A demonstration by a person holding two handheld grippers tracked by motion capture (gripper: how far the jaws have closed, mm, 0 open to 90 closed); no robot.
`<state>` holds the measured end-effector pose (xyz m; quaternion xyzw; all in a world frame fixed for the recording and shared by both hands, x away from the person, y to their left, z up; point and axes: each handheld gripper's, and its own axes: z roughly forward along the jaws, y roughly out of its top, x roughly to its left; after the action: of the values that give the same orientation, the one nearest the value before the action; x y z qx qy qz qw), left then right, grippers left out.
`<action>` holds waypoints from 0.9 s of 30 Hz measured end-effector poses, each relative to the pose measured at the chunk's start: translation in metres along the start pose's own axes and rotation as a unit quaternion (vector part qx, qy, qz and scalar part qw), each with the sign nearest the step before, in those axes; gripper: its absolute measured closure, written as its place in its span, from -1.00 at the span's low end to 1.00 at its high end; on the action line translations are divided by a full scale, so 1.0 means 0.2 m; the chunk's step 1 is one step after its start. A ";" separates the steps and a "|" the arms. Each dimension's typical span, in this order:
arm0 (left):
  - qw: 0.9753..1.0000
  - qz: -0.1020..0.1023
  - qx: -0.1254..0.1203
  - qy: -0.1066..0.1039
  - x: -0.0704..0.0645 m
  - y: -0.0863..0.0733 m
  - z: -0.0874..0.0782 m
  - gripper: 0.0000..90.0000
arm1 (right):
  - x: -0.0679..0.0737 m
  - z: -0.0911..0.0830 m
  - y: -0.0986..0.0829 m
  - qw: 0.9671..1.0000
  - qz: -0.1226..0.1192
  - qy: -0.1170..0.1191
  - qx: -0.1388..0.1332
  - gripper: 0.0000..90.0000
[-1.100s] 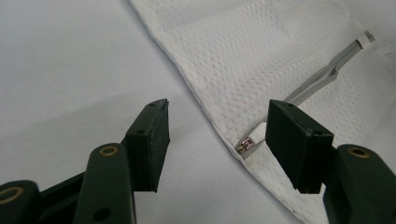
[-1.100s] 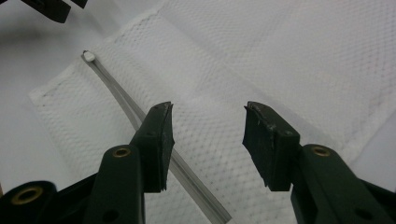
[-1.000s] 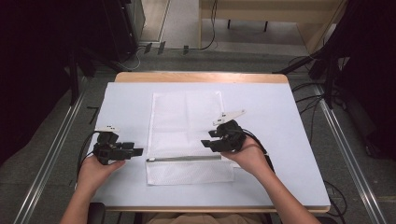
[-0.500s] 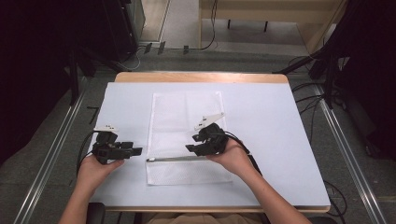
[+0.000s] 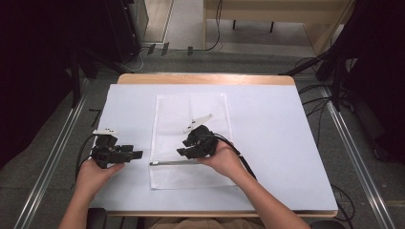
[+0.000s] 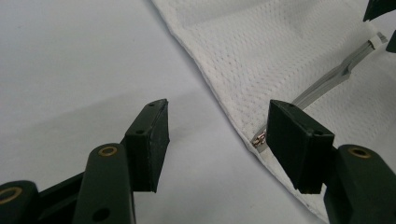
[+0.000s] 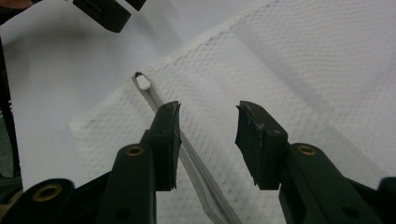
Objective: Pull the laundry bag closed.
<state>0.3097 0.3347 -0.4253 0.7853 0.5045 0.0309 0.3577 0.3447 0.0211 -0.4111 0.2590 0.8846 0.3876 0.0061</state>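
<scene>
High view: right claw (image 5: 187, 149) wide open over mesh zipper bag (image 5: 191, 138). Left claw (image 5: 136, 155) open just beside bag's left edge; pinch zipper end (image 6: 259, 140) before sliding.

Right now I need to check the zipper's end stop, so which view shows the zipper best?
The right gripper view: the zipper runs close up past the open right gripper. The left gripper view shows its metal end; the high view, a thin line across the mesh bag.
</scene>
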 end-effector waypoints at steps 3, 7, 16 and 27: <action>1.000 -0.001 0.001 0.001 0.00 -0.01 -0.01 -0.11 | 0.01 0.03 0.01 1.000 -0.004 0.003 0.004 0.36; 1.000 -0.004 0.000 0.002 0.00 -0.02 -0.02 -0.11 | 0.03 0.06 0.03 1.000 -0.006 0.010 0.006 0.42; 1.000 -0.002 -0.001 0.002 0.00 -0.03 -0.02 -0.10 | 0.10 0.20 0.08 0.999 -0.008 0.035 0.021 0.56; 1.000 -0.001 -0.008 0.000 0.00 -0.04 -0.03 -0.07 | 0.16 0.31 0.05 0.997 -0.013 0.060 0.052 0.64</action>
<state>0.3017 0.3402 -0.4246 0.7818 0.5052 0.0342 0.3639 0.3348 0.0832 -0.4422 0.2241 0.9056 0.3558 -0.0554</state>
